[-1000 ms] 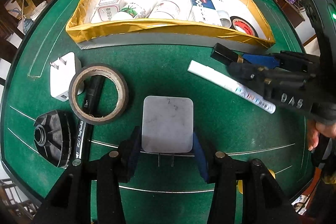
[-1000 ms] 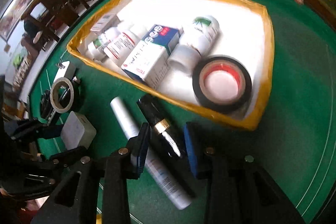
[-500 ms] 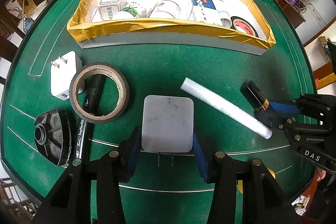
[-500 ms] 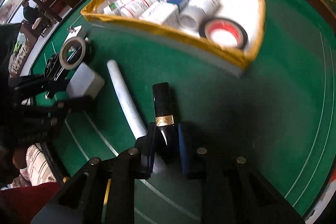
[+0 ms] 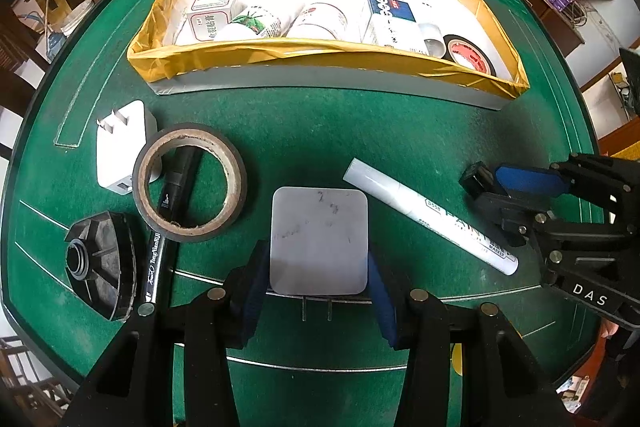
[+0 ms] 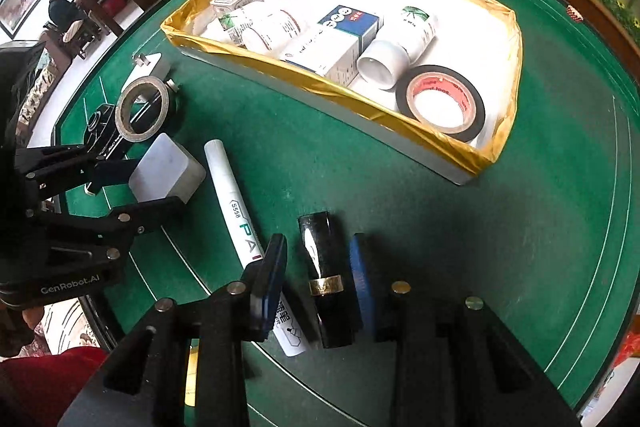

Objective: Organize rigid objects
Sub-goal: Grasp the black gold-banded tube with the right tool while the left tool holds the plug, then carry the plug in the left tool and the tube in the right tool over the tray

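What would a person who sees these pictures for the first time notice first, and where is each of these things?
First comes the shallow white tray with a gold rim at the far side of the green felt table, full of white bottles, boxes and one black tape roll. Nearer, the left gripper clamps a square white charger block. Right of it, a black tube with a gold band lies between the right gripper's blue pads.

Green felt table (image 5: 320,131) with thin pale lines. Gold-lined tray (image 5: 304,57), white inside, grey outer wall. White paint marker (image 5: 432,219) with green lettering, centre right. Glossy black tube (image 6: 326,279) with gold band, lower centre. Black tape roll (image 6: 440,103), red-and-white core. Brown tape ring (image 5: 189,182), left. White plug adapter (image 5: 120,147). Blue pads (image 6: 362,283) on black gripper fingers.
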Tool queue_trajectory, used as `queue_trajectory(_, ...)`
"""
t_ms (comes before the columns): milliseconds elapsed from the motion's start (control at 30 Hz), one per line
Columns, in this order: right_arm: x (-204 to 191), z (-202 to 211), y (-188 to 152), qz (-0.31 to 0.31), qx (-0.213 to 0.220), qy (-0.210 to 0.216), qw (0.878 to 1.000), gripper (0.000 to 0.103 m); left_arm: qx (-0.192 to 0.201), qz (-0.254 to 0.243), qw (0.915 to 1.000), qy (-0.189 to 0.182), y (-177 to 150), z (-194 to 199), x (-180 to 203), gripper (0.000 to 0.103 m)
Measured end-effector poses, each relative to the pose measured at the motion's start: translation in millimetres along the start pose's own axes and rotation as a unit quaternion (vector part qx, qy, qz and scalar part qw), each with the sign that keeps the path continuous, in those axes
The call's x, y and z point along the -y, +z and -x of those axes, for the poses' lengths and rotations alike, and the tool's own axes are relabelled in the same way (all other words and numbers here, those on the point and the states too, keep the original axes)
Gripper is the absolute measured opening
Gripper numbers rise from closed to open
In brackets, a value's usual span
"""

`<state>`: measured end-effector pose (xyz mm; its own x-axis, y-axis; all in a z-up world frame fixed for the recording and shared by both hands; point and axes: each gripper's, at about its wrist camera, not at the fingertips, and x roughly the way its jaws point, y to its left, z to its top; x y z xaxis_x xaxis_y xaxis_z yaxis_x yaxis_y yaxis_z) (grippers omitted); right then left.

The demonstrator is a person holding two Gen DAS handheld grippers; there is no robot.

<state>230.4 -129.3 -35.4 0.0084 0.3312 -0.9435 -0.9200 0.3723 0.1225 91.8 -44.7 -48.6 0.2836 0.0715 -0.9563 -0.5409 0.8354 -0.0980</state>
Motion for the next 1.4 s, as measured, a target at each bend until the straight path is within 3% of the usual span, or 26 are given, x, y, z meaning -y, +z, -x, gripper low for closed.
queue_trajectory(167, 4.7, -3.9, -5.8, -0.001, -0.005, -0.006, 1.0, 0.03, 0.002, 0.003, 1.0, 0.004, 6.6, -1.7, 0.8, 0.05)
queue_trajectory(233, 3.2, -3.4, -8.9, 0.009, 0.001, -0.019, 1.0, 0.018, 0.003, 0.006, 1.0, 0.006, 9.5, -2.6, 1.1, 0.049)
queue_trajectory(767, 16.3, 34.4, -26.9, -0.011, 0.037, 0.001, 0.999, 0.017, 0.036, -0.003, 0.9992, 0.018, 0.8, 23.4, 31.3, 0.049)
queue_trajectory(1067, 16.6, 57.0, -8.0, -0.05, 0.074, 0.027, 0.996, 0.017, 0.041, -0.026, 0.9986, 0.018, 21.7, 35.6, 19.1, 0.049)
queue_trajectory(1400, 17.5, 69.9, 20.8, -0.074, 0.095, 0.017, 0.993, 0.017, 0.049, -0.042, 0.9979, 0.006, 52.2, 41.3, 2.0, 0.049)
